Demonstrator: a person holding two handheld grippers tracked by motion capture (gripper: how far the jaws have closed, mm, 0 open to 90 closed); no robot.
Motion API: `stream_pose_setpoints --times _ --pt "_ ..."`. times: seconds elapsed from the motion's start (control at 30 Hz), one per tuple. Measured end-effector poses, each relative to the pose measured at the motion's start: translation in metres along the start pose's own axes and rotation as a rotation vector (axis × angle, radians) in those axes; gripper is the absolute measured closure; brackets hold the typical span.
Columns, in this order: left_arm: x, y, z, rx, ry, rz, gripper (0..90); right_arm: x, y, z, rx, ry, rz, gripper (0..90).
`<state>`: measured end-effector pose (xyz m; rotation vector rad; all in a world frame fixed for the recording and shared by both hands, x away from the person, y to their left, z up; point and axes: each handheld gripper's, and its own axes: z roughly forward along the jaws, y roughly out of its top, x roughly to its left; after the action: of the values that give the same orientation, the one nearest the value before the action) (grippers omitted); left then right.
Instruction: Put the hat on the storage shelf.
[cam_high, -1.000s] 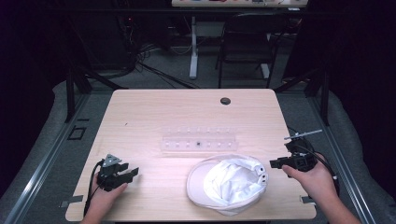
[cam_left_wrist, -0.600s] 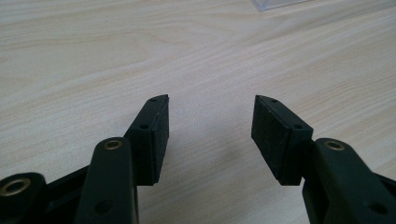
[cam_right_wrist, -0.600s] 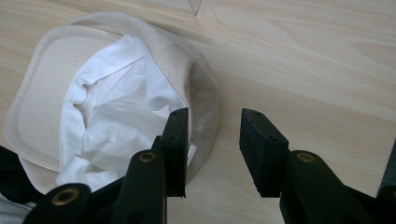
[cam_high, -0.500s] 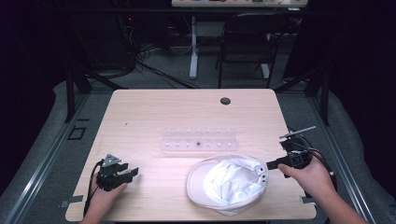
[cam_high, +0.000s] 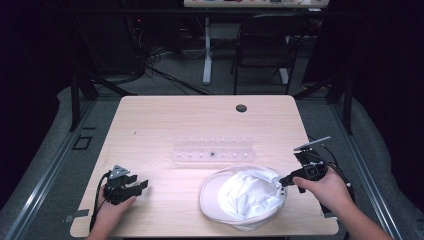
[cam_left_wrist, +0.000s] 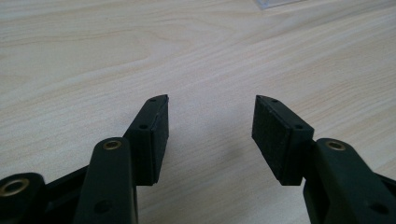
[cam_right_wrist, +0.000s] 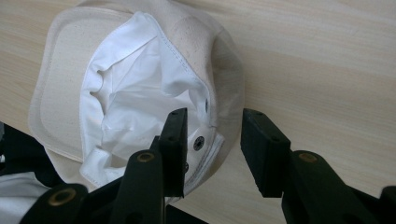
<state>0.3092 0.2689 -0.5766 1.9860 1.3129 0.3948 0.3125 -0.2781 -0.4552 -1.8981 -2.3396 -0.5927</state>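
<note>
Cap, white and inside-out, shows no readable label; its snap-studded rim sits between the right gripper's parted fingers. Left gripper fingers spread open over bare counter.

Right hand-held gripper at the rim of an upturned cap.
Jaws apart, straddling the cap's back edge: one jaw inside over the white lining, the other outside over bare bench. A metal snap shows on the band between them (a second, smaller one sits just above). Cream brim lies flat on the pale wood. Whether the pads touch the fabric can't be told.
</note>
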Motion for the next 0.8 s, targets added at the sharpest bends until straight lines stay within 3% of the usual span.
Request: stream_pose_setpoints --times 0.1,0.13,0.17,0.33,0.37,0.43,0.47,0.6,0.63,0.8 --pt "0.000 0.000 0.000 0.004 -0.001 0.000 46.6 0.000 0.000 0.006 0.025 0.009 0.019 62.2" --pt "0.000 0.000 0.000 0.000 0.001 -0.001 46.6 -0.001 0.001 0.008 0.056 0.014 0.017 62.5" --pt "0.000 0.000 0.000 0.003 -0.001 0.001 46.6 0.000 0.000 0.012 0.033 0.016 0.054 63.0" --pt "0.000 0.000 0.000 0.002 -0.001 0.001 46.6 -0.002 0.001 0.016 0.081 0.035 0.070 65.3" --pt "0.000 0.000 0.000 0.003 0.000 0.001 46.6 0.000 0.000 0.018 0.066 0.047 0.105 65.3" --pt "0.000 0.000 0.000 0.004 -0.001 0.002 46.6 -0.001 0.001 0.017 0.097 0.050 0.078 65.3" --pt "0.000 0.000 0.000 0.004 -0.001 0.002 46.6 0.000 0.000 0.019 0.073 0.051 0.104 65.4" --pt "0.000 0.000 0.000 0.006 -0.002 0.006 46.6 -0.002 0.003 0.018 0.121 0.049 0.098 68.0" --pt "0.000 0.000 0.000 0.007 -0.002 0.005 46.6 -0.001 0.002 0.020 0.096 0.051 0.128 68.2" --pt "0.000 0.000 0.000 0.008 -0.001 0.005 46.5 -0.002 0.003 0.022 0.113 0.042 0.130 70.8"
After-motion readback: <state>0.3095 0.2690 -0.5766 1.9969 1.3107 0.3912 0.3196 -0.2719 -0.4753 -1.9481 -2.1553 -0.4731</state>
